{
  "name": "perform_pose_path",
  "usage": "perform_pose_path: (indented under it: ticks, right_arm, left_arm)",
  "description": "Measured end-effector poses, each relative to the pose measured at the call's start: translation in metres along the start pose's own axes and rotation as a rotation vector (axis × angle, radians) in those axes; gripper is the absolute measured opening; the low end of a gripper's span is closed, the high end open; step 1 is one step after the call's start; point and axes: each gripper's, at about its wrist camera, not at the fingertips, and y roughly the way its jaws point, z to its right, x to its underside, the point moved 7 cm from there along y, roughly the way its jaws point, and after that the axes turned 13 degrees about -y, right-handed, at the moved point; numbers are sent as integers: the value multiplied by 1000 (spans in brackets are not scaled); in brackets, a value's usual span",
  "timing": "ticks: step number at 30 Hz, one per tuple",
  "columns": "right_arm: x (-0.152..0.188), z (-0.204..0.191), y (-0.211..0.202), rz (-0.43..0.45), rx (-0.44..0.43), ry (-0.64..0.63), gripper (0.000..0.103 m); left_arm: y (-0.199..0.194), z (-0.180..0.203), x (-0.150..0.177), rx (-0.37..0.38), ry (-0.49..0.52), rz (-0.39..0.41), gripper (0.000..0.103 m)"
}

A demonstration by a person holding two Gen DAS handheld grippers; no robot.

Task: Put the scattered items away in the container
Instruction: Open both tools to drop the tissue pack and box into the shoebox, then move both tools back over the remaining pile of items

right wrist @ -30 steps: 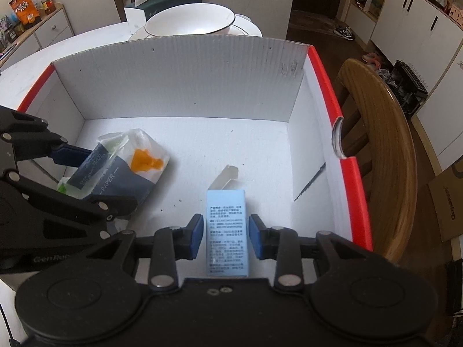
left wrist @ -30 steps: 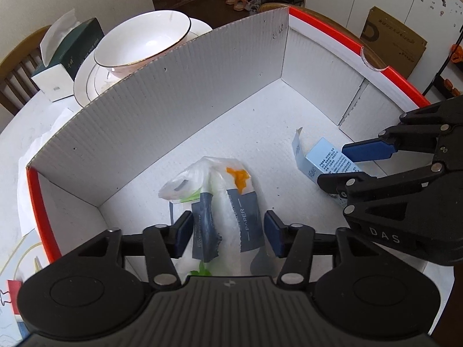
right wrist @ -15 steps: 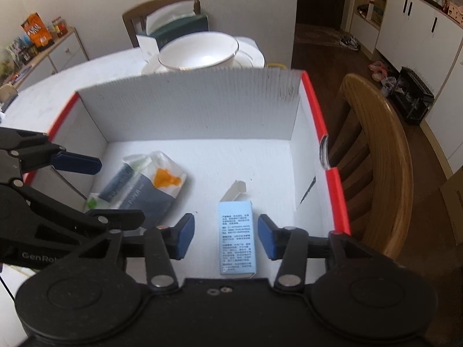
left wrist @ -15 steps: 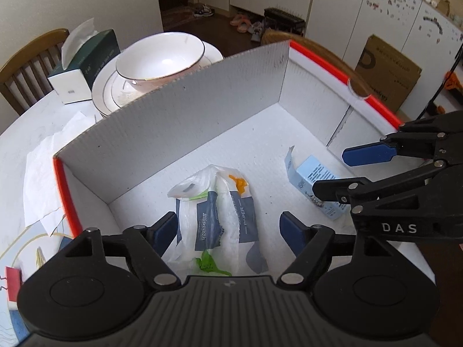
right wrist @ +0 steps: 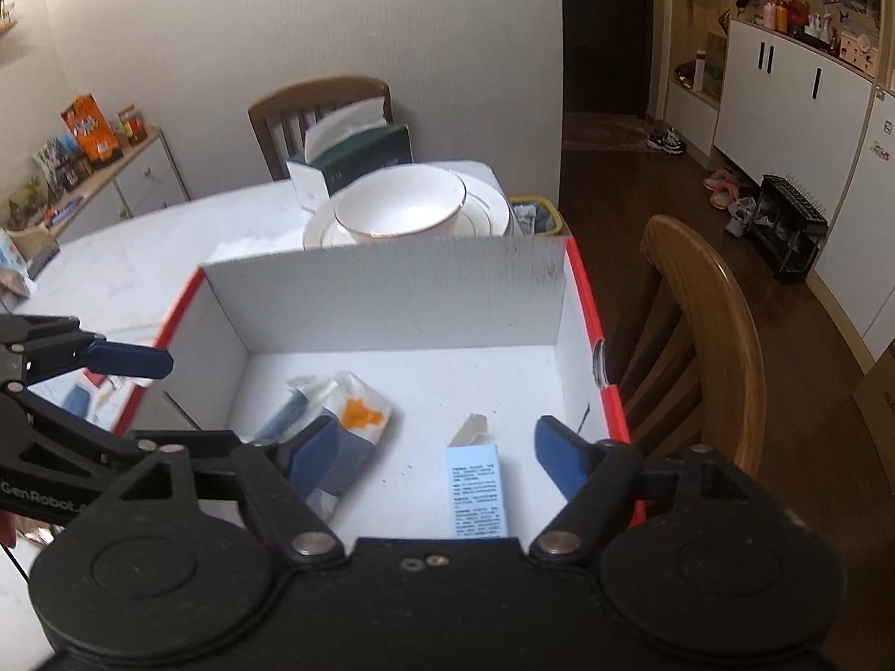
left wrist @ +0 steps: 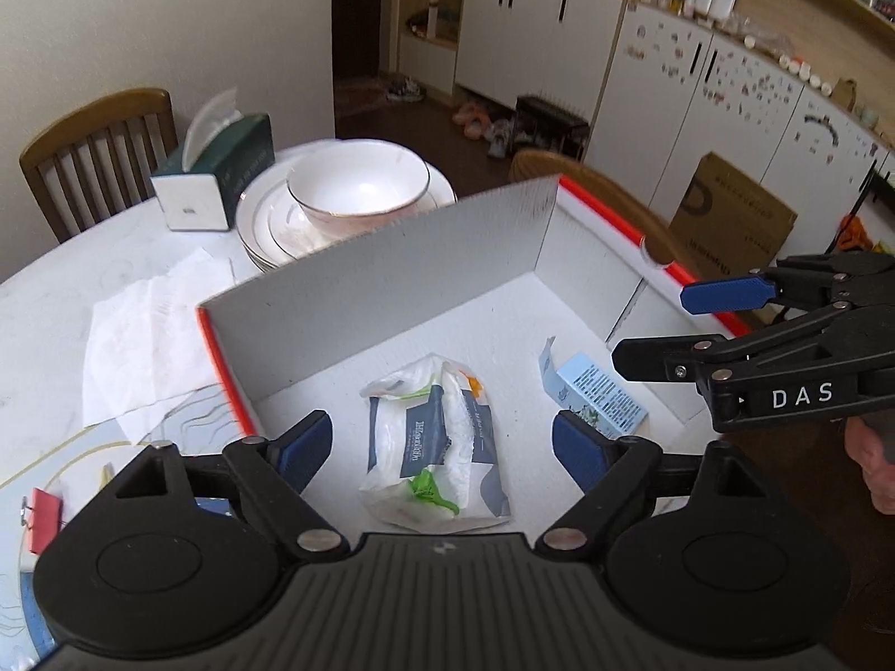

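1. Both grippers wide, nothing between the jaws; jaws have just been opening. Left gripper [left wrist: 442,442] sits over the tissue pack [left wrist: 433,442], right gripper [right wrist: 433,453] over the blue carton [right wrist: 476,489]. Both items lie flat on the box [left wrist: 391,268] floor, well apart.
2. Risk: a finger catches the box wall on the way out and drags or tips the box, which sits near the desk edge by a chair [right wrist: 705,335].
3. Risk: a clip [left wrist: 40,510] & papers left of the box could get missed.
4. Desk [left wrist: 67,279]: white, w/ bowl [left wrist: 358,190] on plates & tissue box [left wrist: 224,168]. Room: dining area, white cabinets, dark wood floor.
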Motion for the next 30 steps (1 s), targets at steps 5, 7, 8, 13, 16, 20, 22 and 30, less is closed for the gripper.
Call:
perform_pose_path:
  ticks: [5, 7, 8, 13, 16, 20, 22, 30]
  right_arm:
    - [-3, -12, -15, 46, 6, 0, 88]
    - [-4, -18, -21, 61, 10, -5, 90]
    - [-5, -22, -23, 67, 11, -7, 92]
    - [-7, -44, -31, 83, 15, -14, 93]
    - [-9, -60, -35, 87, 16, -10, 93]
    - [-11, -86, -38, 90, 9, 3, 93]
    - [-13, -101, -38, 89, 9, 1, 93]
    - [-17, -163, -35, 92, -1, -3, 93]
  left_arm:
    - [-26, -8, 1, 20, -16, 59, 90]
    - [-39, -13, 3, 33, -27, 80, 102]
    - [-45, -16, 4, 36, -33, 94, 103]
    - [-73, -33, 11, 44, -44, 143, 103]
    - [-87, -47, 16, 48, -60, 162, 103]
    - [-106, -72, 27, 31, -45, 188, 103]
    - [-115, -85, 33, 27, -30, 190, 103]
    - [-145, -141, 58, 17, -9, 213, 103]
